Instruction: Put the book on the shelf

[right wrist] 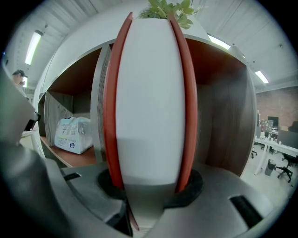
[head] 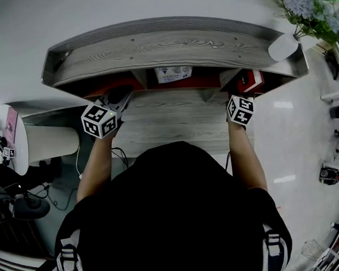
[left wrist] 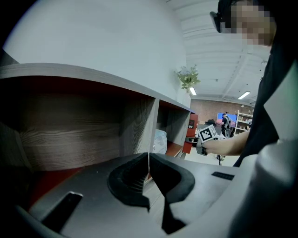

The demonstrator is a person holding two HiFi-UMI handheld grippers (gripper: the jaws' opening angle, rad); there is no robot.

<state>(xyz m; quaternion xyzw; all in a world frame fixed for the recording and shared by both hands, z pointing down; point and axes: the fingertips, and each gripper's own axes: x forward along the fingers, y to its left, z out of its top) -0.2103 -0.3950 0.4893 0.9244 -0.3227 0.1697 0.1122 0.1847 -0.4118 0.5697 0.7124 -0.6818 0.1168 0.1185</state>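
Observation:
In the right gripper view a thick book (right wrist: 149,102) with red covers and white page edges stands upright. My right gripper (right wrist: 149,186) is shut on its lower end, just in front of the right compartment (right wrist: 223,107) of the wooden shelf (head: 163,47). From the head view, the book (head: 251,81) sits at that compartment's mouth, ahead of the right gripper (head: 240,90). My left gripper (head: 119,95) hovers at the left compartment. Its jaws (left wrist: 149,160) are shut with nothing between them. The left gripper view also catches the book (left wrist: 192,128) far to the right.
A white package (head: 172,74) lies in the middle compartment. A white vase (head: 283,46) with a plant stands on the shelf top at the right end. A round white table (head: 10,138) is at the left. Office furniture lines the right edge.

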